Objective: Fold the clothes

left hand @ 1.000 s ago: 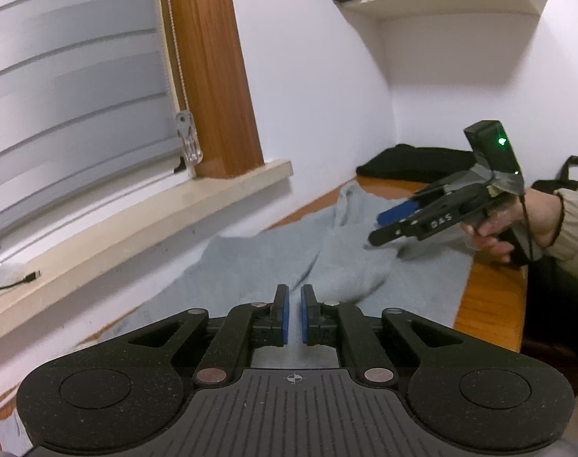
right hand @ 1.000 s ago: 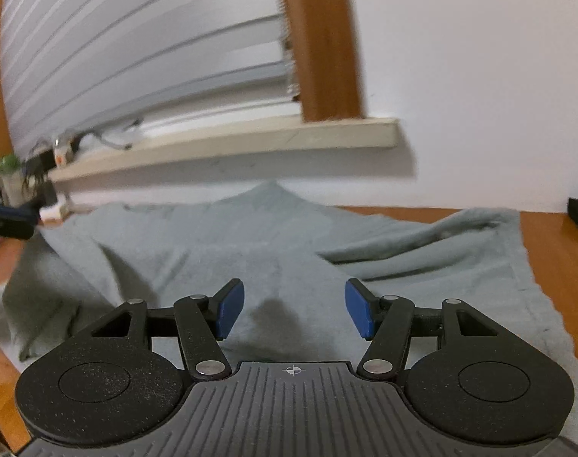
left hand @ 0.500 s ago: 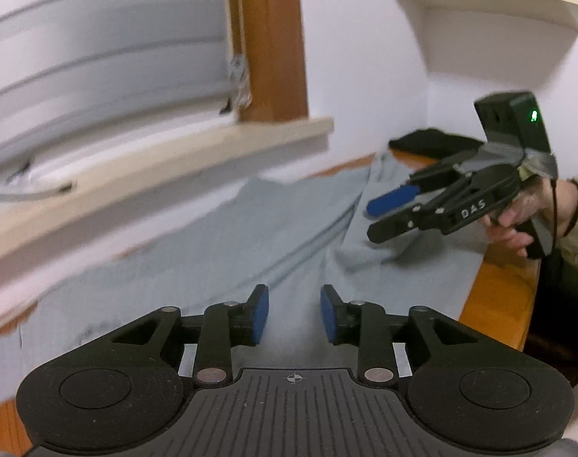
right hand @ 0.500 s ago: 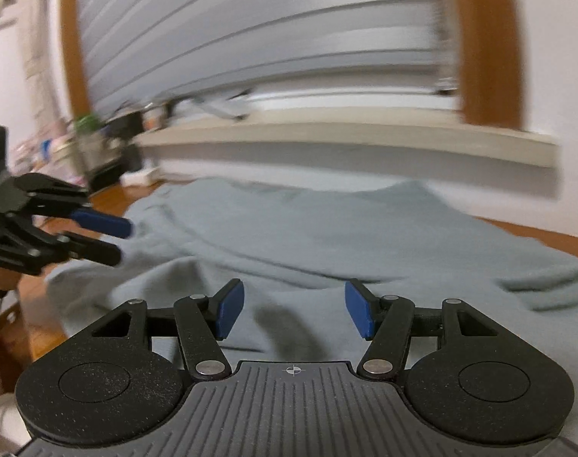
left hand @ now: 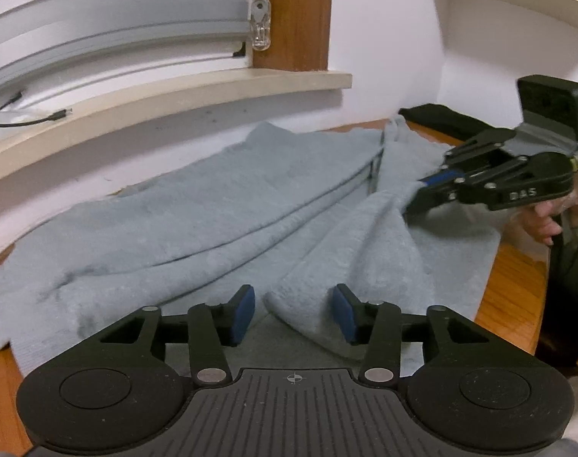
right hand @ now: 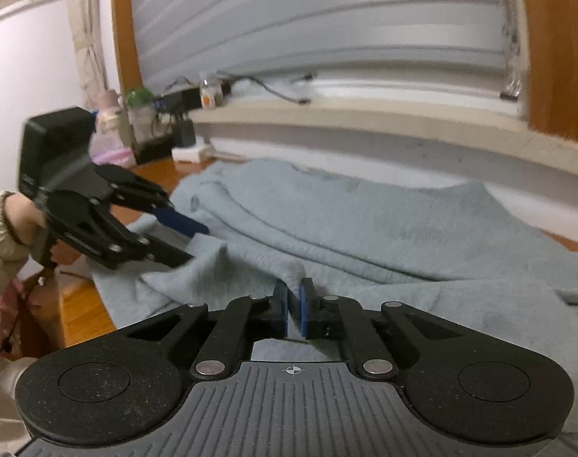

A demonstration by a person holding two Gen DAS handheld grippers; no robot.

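A grey fleece garment (left hand: pixel 220 221) is lying spread over most of the wooden desk (left hand: pixel 517 285), its far edge running along the wall under the window sill (left hand: pixel 174 95) and its near edge reaching the desk's front edge. The right gripper (right hand: pixel 293 304) is pinching a raised ridge of the fleece near the front edge; its jaws have just been closing and the pads are now pressed onto the cloth, probably to lift that fold over. The left gripper (left hand: pixel 293 314) is hanging over a pointed flap of the same garment; its jaws have just been opening and are standing spread, the flap's tip lying between the pads without being squeezed. That likely prepares a second grip, so both hands can carry one edge across together.
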